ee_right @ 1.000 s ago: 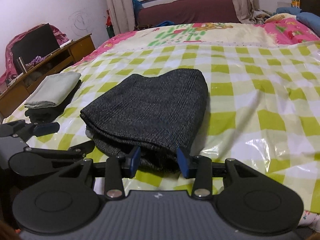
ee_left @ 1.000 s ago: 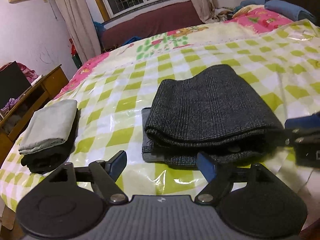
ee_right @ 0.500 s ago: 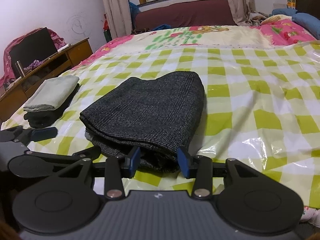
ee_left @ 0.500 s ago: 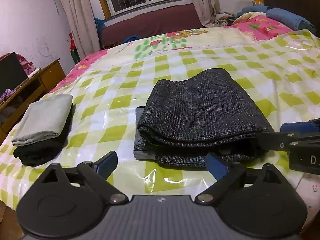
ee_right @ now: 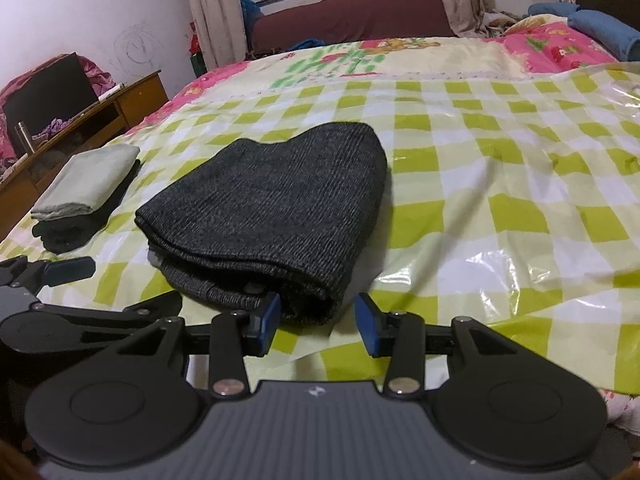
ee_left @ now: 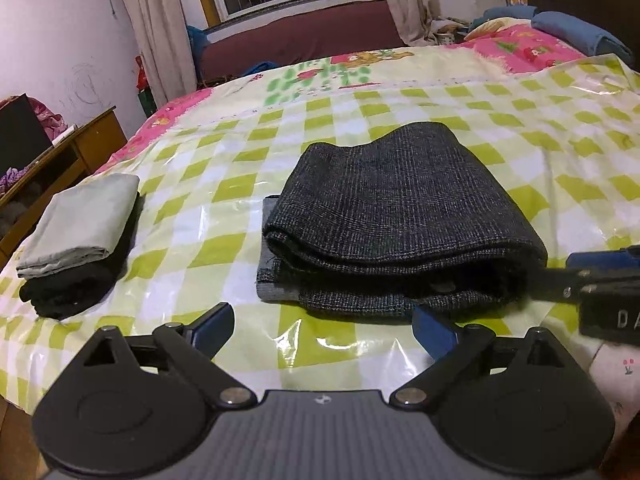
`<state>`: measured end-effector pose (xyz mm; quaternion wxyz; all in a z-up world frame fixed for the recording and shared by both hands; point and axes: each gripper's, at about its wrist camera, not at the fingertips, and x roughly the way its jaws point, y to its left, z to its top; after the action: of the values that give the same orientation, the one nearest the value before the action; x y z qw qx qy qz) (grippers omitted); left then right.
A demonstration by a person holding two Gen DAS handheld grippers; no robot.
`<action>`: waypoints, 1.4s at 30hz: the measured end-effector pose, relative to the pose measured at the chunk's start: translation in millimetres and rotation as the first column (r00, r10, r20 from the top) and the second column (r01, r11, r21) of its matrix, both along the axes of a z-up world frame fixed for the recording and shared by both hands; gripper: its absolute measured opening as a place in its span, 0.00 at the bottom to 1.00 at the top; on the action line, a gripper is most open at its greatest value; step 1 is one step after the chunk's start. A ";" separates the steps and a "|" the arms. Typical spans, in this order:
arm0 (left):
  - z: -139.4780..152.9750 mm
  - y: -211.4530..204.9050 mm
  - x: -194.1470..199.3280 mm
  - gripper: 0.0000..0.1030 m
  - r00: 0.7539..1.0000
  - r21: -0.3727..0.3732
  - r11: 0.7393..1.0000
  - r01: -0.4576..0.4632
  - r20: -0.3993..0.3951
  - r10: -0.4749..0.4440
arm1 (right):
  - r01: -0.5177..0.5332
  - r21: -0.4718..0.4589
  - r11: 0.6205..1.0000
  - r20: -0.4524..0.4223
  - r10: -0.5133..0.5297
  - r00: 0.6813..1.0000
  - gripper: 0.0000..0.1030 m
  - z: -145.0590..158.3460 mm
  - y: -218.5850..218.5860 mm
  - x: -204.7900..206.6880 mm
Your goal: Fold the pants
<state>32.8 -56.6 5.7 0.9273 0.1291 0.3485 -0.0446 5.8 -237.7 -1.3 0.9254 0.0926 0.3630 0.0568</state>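
Pants (ee_left: 400,208) folded on bed (ee_left: 560,152) | stack (ee_left: 80,236) nearby | L fingers (ee_left: 212,326) just spread wide, R fingers (ee_right: 268,320) apart, both empty

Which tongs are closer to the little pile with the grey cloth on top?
Left. The left tongs sit open between the pile and the dark pants; the right tongs are beyond, at the pants' far corner.

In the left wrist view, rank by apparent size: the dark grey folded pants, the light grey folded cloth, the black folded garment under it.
1. Dark grey folded pants, clearly largest.
2. Light grey folded cloth.
3. Black folded garment, but it is mostly covered by the cloth, so only its visible part looks smaller; its true size is unsure.
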 end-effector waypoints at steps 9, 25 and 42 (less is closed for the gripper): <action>-3.3 -0.6 0.0 1.00 1.000 -0.022 1.000 -0.012 -0.016 0.011 | -0.034 -0.013 0.999 -0.017 0.034 0.999 0.42 -4.6 9.0 -4.0; -5.6 -6.8 -4.6 1.00 1.000 -0.006 1.000 0.000 -0.013 0.000 | -0.030 -0.014 0.999 -0.033 0.029 0.999 0.42 -7.6 8.2 -5.1; -5.8 -9.2 -6.8 1.00 1.000 0.020 1.000 -0.009 -0.008 0.010 | -0.027 -0.014 1.000 -0.038 0.026 0.999 0.42 -10.2 9.5 -5.8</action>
<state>26.0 -65.9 -0.1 0.9247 0.1367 0.3534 -0.0372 0.0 -228.2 -11.5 0.9182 0.0821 0.3820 0.0649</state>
